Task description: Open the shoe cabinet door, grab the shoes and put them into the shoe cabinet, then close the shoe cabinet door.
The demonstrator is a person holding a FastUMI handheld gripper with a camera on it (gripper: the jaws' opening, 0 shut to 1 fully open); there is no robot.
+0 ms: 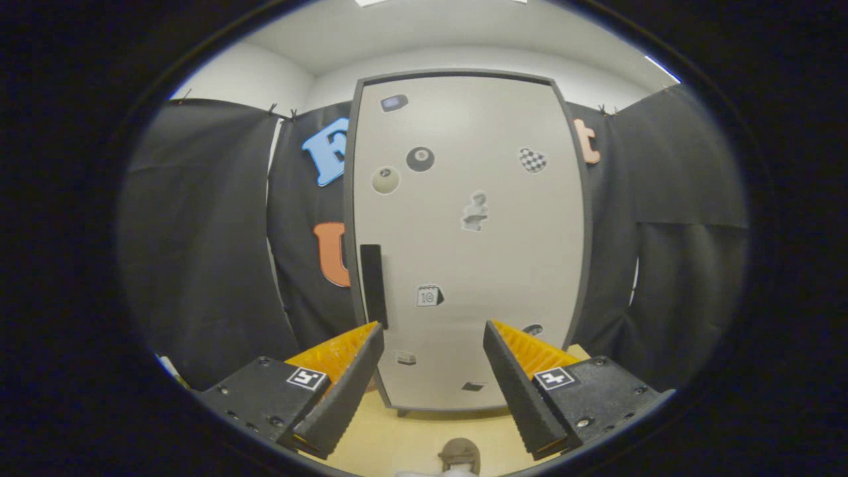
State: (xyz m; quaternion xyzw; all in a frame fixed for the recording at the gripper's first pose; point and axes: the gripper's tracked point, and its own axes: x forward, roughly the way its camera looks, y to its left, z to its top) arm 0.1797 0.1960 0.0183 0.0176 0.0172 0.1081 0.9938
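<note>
Evidently nothing was yet done: beyond the left finger stood the dark vertical bar handle [373, 285] on the shut pale grey sticker-dotted shoe cabinet door [467, 232], a brownish shoe [460, 453] lay below between the fingers, and the level gripper [434, 334] gaped wide, holding nothing.

**Hidden and cut-off parts, gripper view**

The spread gripper [434, 331] fingers are covering the shoe cabinet door's [467, 218] lower corners and the foot of its dark handle [373, 285]. A shoe [460, 454] between the fingers is running off the view's bottom. The door's stickers [474, 212] are showing too small to identify.
</note>
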